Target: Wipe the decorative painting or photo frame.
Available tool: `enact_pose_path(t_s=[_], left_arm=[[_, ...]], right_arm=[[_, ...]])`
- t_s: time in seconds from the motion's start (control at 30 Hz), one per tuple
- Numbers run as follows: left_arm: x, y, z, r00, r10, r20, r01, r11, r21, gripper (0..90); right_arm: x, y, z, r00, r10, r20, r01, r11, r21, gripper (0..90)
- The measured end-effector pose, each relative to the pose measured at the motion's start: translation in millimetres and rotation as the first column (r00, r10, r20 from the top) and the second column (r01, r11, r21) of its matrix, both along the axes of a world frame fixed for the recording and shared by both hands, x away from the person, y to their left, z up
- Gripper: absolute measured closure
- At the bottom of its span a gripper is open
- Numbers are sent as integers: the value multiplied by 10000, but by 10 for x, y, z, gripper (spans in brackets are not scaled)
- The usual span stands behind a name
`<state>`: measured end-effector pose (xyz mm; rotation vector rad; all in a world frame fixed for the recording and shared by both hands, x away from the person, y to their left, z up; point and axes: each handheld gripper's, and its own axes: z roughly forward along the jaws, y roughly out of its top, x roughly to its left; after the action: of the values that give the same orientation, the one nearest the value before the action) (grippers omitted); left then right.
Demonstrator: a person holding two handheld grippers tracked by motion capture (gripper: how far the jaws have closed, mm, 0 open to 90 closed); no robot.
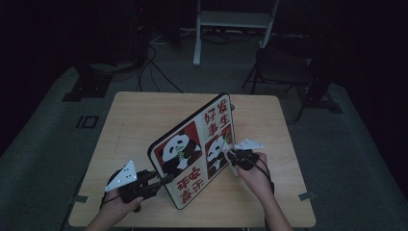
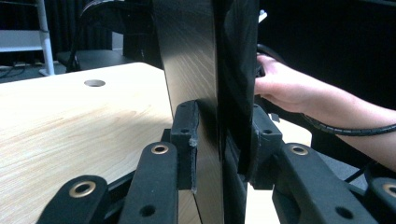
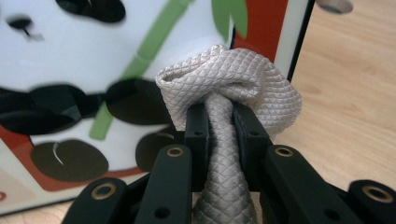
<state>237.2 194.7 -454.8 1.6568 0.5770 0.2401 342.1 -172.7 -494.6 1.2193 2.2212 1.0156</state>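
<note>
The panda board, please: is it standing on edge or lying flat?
On edge: the panda board stands on the table, left gripper clamped on its edge.

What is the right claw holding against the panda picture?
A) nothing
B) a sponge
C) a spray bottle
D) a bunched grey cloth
D: the right claw is clamped shut on a wad of grey quilted cloth, pressed up by the panda board.

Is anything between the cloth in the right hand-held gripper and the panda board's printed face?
Nothing visible. The right hand-held gripper pinches the bunched grey quilted cloth right in front of the glossy panda-printed board, which the left hand-held gripper clamps upright by its edge on the wooden table.
</note>
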Motion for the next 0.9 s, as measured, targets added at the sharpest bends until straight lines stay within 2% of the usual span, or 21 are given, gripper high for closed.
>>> enact_pose_path(t_s=[0.23, 0.5, 0.67, 0.8, 0.9], left_arm=[[-9, -5, -1, 10000, 10, 23, -10, 10000, 7, 702], [-7, -5, 0, 10000, 3, 32, -3, 10000, 22, 702], [-7, -5, 0, 10000, 7, 26, -7, 10000, 16, 702], [-9, -9, 3, 10000, 31, 54, -31, 10000, 49, 703], [-9, -9, 4, 10000, 39, 56, -40, 10000, 61, 703]], right_arm=[[4, -10, -78, 9998, 10, -180, -14, 9998, -221, 780], [6, -48, -201, 9983, -52, -589, 40, 9998, -210, 780], [9, -62, -295, 9963, -104, -857, 68, 9991, -420, 780], [6, -86, -272, 9954, -127, -949, 100, 9995, -284, 780], [1, -109, -225, 9963, -163, -840, 150, 9998, -163, 781]])
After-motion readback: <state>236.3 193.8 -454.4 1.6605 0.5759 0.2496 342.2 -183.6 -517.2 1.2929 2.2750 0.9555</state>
